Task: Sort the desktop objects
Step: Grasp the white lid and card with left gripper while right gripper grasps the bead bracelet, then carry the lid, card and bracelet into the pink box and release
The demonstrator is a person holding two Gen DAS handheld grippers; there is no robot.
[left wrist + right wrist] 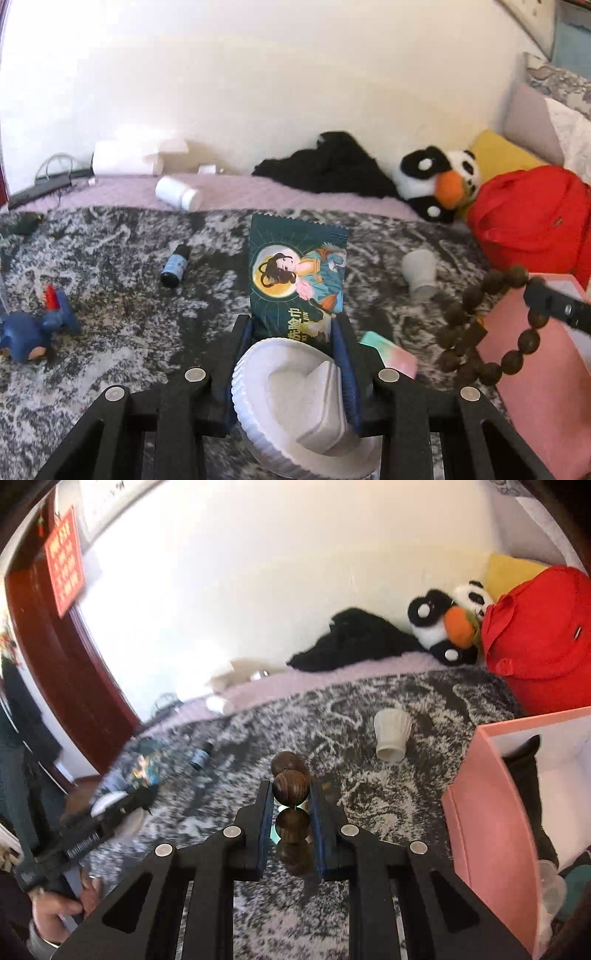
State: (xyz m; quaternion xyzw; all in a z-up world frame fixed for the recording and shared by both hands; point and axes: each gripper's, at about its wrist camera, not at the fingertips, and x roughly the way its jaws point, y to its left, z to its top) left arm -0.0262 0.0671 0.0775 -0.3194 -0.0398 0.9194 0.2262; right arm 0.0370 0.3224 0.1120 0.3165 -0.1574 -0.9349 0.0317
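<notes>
White ribbed lid (295, 402) and snack packet (297, 277), clamped together in left gripper (295, 332) above the blanket (129, 332). Right gripper (291, 805) pinches bead bracelet (290, 788) beside pink box (487, 812). Risk: dangling beads may swing, snagging the box rim.

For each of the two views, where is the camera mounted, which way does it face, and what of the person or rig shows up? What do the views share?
Left wrist: on the left gripper, looking along its fingers across the grey mottled blanket toward the white wall; it grips a dark green snack packet and a white ribbed lid; the right gripper's tip shows at right.
Right wrist: on the right gripper, shut on a brown wooden bead bracelet, beside the pink box; a hand holds the left gripper.
Shared: overturned white cup, panda plush, red bag.
</notes>
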